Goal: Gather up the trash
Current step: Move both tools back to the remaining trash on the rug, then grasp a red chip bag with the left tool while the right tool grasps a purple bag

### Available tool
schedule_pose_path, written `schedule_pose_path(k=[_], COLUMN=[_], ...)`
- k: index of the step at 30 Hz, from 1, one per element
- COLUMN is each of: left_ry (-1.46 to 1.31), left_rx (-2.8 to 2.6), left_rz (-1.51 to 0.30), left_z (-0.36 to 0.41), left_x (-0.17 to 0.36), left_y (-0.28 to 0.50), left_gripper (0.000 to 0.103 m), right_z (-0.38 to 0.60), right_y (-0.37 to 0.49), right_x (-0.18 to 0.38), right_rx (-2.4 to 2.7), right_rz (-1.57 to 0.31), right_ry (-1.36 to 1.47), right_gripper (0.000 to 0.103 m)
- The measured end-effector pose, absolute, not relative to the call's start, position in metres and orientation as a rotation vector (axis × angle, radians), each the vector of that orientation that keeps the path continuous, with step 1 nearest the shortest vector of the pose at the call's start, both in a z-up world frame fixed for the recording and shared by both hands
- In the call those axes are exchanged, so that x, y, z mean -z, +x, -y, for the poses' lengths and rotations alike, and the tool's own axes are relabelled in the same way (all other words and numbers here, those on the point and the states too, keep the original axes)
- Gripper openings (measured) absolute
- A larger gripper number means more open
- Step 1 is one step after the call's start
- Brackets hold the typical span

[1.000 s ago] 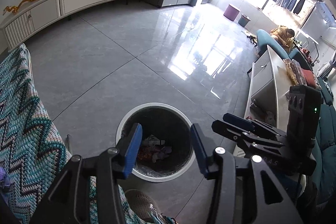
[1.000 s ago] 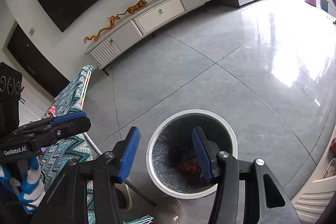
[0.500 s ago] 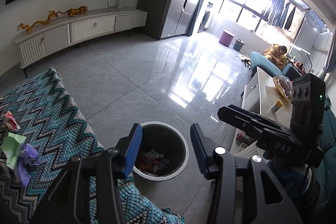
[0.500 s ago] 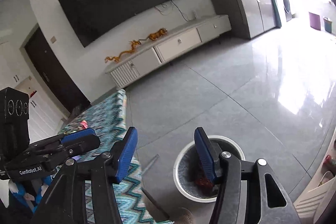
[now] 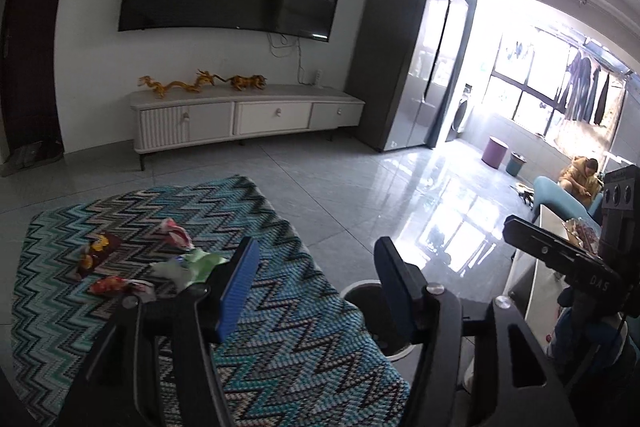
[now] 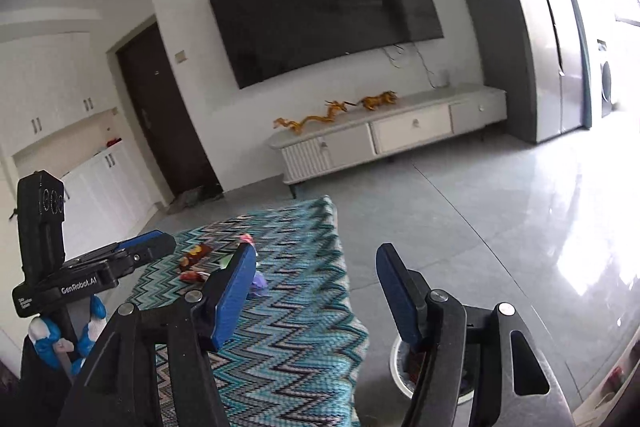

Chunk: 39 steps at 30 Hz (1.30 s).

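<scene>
Wrappers (image 5: 132, 263): lying scattered in a loose cluster on the zigzag-patterned teal cloth, toward its far left part.
Red-and-white wrapper (image 5: 175, 233): sitting crumpled at the far edge of the cluster.
Dark wrapper with yellow print (image 5: 96, 253): lying flat, left of the others.
Pale green paper (image 5: 202, 263): lying crumpled beside a whitish scrap, near the middle.
Red-orange wrapper (image 5: 110, 285): lying nearest the cloth's front, just beside the whitish scrap.
Purple scrap (image 6: 259, 283): resting apart from the cluster; possibly plastic, blurring too much to tell.
Trash bin (image 5: 362, 289): standing upright on the tiled floor just beside the cloth's right edge, white-rimmed, dark-lined, holding reddish litter (image 6: 412, 361).
</scene>
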<state>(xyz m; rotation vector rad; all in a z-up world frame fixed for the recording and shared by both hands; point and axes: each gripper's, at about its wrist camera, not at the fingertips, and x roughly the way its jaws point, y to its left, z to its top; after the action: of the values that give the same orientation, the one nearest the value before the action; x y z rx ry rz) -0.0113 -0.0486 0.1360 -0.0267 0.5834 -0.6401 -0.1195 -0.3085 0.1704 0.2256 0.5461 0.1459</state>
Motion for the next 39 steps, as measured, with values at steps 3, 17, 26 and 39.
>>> schedule_pose_path(k=[3, 17, 26, 39], left_ry=[-0.024, -0.028, -0.086, 0.012], left_rx=[0.568, 0.202, 0.184, 0.298], left_rz=[-0.541, -0.513, -0.608, -0.793], left_z=[0.011, -0.147, -0.163, -0.087], left_x=[-0.146, -0.145, -0.112, -0.012], left_y=[-0.018, -0.026, 0.02, 0.139], left_gripper=[0.058, 0.058, 0.058, 0.067], right_z=[0.285, 0.209, 0.183, 0.174], right_y=[-0.119, -0.085, -0.039, 0.053], right_x=[-0.18, -0.16, -0.125, -0.01], right_rx=[-0.19, -0.38, -0.431, -0.437], right_rz=[-0.532, -0.606, -0.685, -0.924], right_ry=[0.195, 0.119, 0.107, 0.121], right_gripper=[0.061, 0.061, 0.061, 0.061])
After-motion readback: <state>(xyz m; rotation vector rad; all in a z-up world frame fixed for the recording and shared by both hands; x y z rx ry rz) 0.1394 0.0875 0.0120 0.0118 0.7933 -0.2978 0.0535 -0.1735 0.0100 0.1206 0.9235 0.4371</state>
